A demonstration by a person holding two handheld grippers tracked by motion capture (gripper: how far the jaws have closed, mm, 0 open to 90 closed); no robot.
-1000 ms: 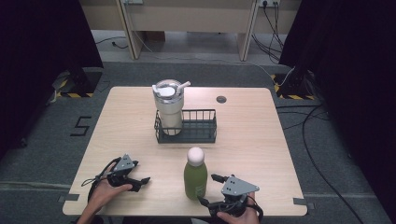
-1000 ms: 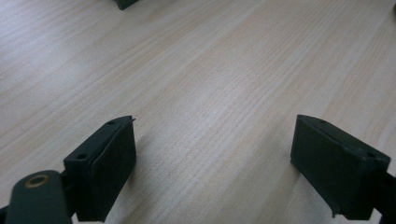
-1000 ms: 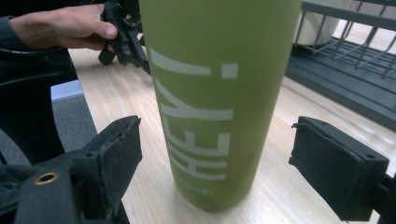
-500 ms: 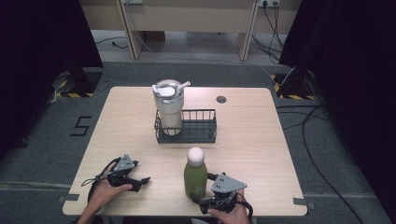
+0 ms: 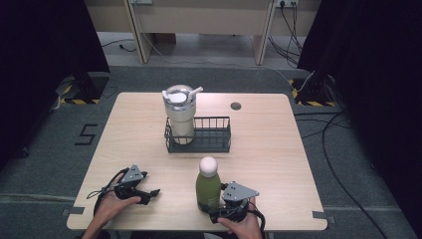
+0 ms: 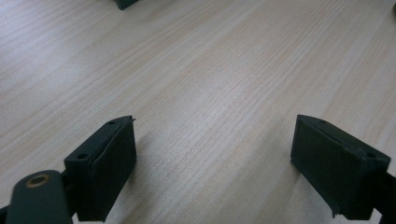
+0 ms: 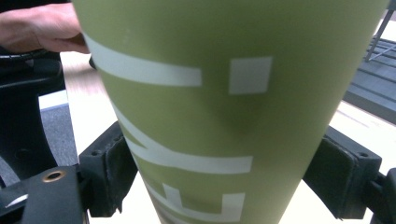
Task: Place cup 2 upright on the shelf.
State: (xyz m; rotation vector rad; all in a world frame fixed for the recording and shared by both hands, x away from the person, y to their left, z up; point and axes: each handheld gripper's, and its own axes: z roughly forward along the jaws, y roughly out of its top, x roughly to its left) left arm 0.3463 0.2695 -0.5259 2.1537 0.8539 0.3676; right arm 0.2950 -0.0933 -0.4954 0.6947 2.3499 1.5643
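Observation:
A green bottle (image 5: 208, 186) with a pale round cap stands upright near the table's front edge. My right gripper (image 5: 217, 211) reaches in from its right, and the bottle's lower body sits between the jaws. In the right gripper view the bottle (image 7: 210, 116), with white lettering, spans the whole gap of my right gripper (image 7: 224, 177). The pads (image 7: 109, 172) stand wide, right against its sides, with no squeeze that I can see. My left gripper (image 5: 148, 194) rests open on the table at the front left. Bare wood lies between the jaws of the left gripper (image 6: 215, 172).
A black wire basket (image 5: 214, 144) stands mid-table with a cream tumbler (image 5: 179, 117) with lid and straw in its left end. A small round grommet (image 5: 236, 105) is set in the far tabletop (image 5: 278, 149). The person's other hand (image 7: 42, 28) shows beyond the bottle.
My right gripper has moved left, from beside the bottle to around its lower body. The left gripper and bottle have stayed put.

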